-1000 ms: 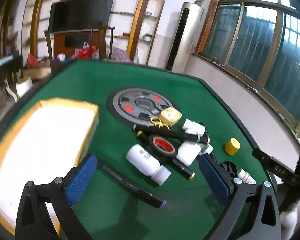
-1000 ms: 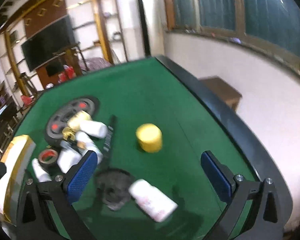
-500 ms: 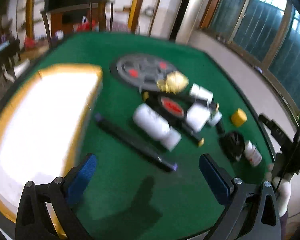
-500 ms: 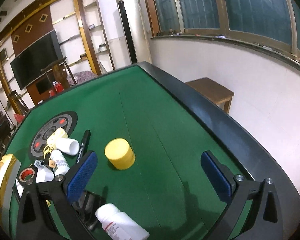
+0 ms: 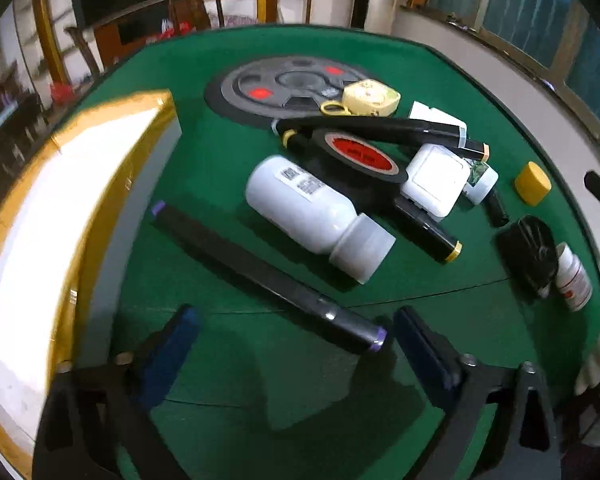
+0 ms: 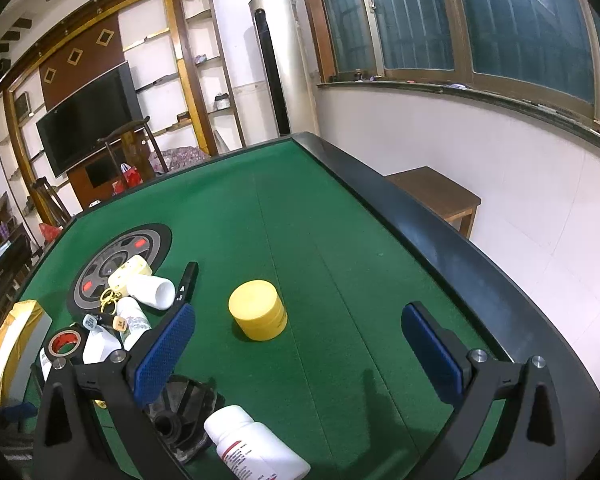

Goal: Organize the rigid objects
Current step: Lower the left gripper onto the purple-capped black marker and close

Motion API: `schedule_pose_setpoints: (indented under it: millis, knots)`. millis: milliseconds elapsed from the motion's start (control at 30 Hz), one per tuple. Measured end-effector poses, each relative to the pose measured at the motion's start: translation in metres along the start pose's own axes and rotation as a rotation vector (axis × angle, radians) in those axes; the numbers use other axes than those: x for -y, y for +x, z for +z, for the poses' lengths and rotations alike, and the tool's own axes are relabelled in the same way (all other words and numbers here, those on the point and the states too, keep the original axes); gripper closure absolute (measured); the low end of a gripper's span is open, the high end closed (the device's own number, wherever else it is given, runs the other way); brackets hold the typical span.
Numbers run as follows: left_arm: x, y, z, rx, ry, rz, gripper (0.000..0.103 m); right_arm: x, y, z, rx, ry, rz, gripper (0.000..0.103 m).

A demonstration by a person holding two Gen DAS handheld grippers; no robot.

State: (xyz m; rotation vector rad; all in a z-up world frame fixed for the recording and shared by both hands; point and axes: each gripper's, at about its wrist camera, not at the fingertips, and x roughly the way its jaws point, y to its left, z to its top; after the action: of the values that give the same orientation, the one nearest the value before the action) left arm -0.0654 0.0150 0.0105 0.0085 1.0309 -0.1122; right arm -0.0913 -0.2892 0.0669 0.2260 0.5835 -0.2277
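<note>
In the left wrist view, the left gripper (image 5: 296, 344) hangs low over the green table (image 5: 228, 168), jaws wide, the near end of a long black marker (image 5: 266, 274) between them. A white bottle (image 5: 318, 216) and tape roll (image 5: 360, 156) lie mid-frame; a foam box (image 5: 60, 216) fills the left.

In the right wrist view, the right gripper (image 6: 298, 350) is spread wide and empty, a yellow jar (image 6: 258, 315) upright just beyond. A red-labelled bottle (image 6: 256, 448) lies at bottom center.

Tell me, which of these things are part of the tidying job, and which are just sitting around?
Part of the job: long black marker, big white bottle, tape roll, yellow jar, small white bottle, white-lined box.

Just there: green table, television, wooden stool, windows.
</note>
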Motion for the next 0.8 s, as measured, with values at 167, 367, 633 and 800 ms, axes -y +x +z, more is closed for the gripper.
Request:
schedule_pose_setpoints:
  millis: [167,367,633,800]
  knots:
    - [-0.029,-0.011,-0.001,-0.004,-0.061,-0.047,0.042,-0.001,0.002,-0.002,-0.008,0.004,-0.001,0.0]
    - [-0.026,-0.011,0.003,-0.016,-0.064,-0.033,0.042,-0.002,0.001,-0.003,-0.019,0.008,-0.011,0.0]
    - [-0.007,0.013,0.028,-0.007,0.01,0.044,0.021,-0.001,0.001,-0.003,-0.024,0.014,-0.021,0.0]
    - [-0.013,0.009,0.022,0.027,0.033,0.01,0.042,-0.001,0.001,-0.004,-0.027,0.019,-0.026,0.0]
